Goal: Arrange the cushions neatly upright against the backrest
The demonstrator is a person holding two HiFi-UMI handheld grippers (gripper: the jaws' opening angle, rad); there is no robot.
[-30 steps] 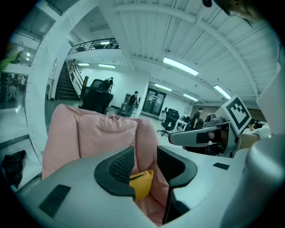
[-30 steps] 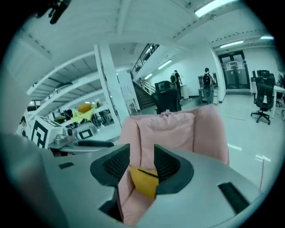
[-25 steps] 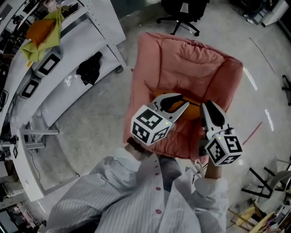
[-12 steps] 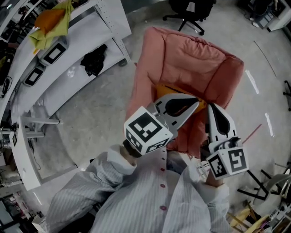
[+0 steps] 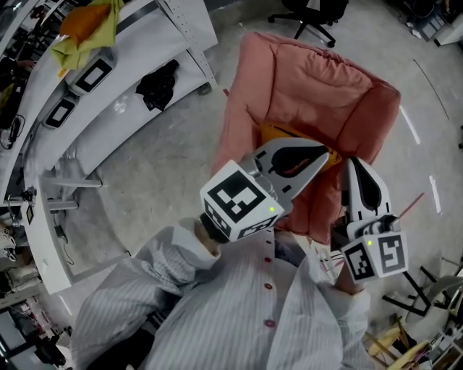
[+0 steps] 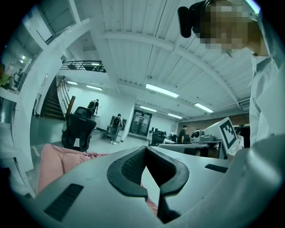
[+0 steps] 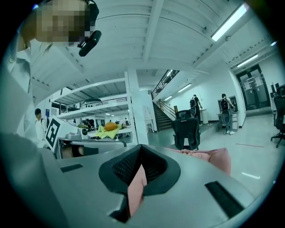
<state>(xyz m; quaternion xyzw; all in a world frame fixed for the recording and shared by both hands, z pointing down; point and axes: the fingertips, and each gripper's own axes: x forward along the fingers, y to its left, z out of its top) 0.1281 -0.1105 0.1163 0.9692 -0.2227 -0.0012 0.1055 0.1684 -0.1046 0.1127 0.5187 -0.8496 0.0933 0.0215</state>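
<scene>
A pink armchair (image 5: 318,72) stands on the grey floor, and an orange cushion (image 5: 275,136) lies on its seat close to the backrest, largely hidden by my grippers. My left gripper (image 5: 323,152) hovers above the cushion, shut, with nothing seen between its jaws. My right gripper (image 5: 357,162) hangs over the seat's right front, also shut and empty. In the left gripper view the left gripper (image 6: 144,150) points level over the armchair (image 6: 58,160). The right gripper (image 7: 140,151) shows only the pink armchair (image 7: 209,156) past its closed jaws.
A white shelving bench (image 5: 137,108) runs along the left, carrying a yellow-green cloth (image 5: 90,22) and a black rag (image 5: 158,83). A black office chair (image 5: 311,11) stands behind the armchair. Several people stand far off in the hall (image 6: 116,124).
Both grippers have lifted away from the seat toward the camera, and their jaws have closed. The orange cushion stays on the seat and shows more behind the left gripper.
</scene>
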